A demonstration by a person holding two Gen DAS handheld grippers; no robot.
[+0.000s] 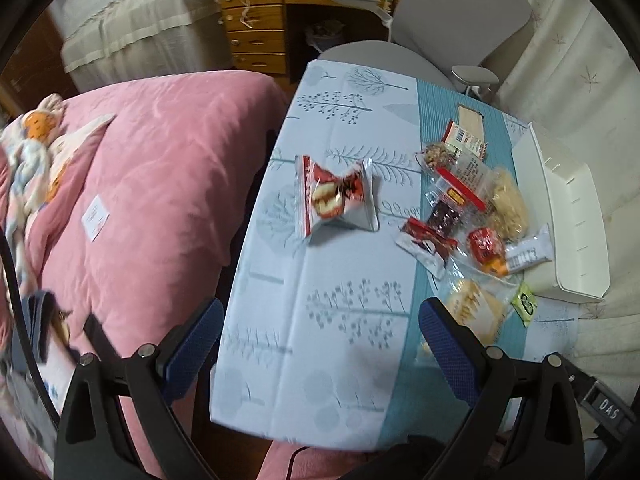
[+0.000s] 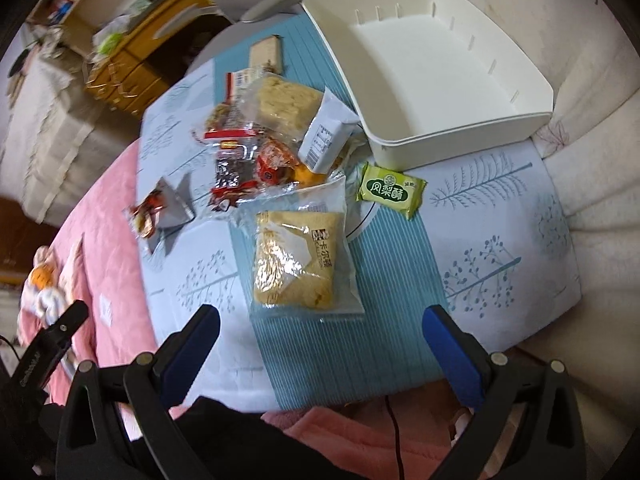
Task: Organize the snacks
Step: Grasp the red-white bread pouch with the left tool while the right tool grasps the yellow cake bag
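Observation:
A heap of wrapped snacks [image 1: 464,208] lies on the patterned cloth [image 1: 340,280], next to an empty white bin [image 2: 436,64] that also shows in the left wrist view [image 1: 568,216]. A red-and-silver packet [image 1: 336,198] lies apart to the left of the heap. A clear-wrapped yellow cake [image 2: 298,258] lies just ahead of my right gripper [image 2: 320,328], which is open and empty. A small green packet [image 2: 392,190] lies by the bin's near corner. My left gripper [image 1: 320,320] is open and empty above the cloth's near part.
A pink quilt [image 1: 152,184] covers the bed to the left. A wooden desk with drawers [image 1: 256,28] and a grey chair [image 1: 452,28] stand beyond the cloth. A cream curtain [image 1: 580,60] hangs at the right.

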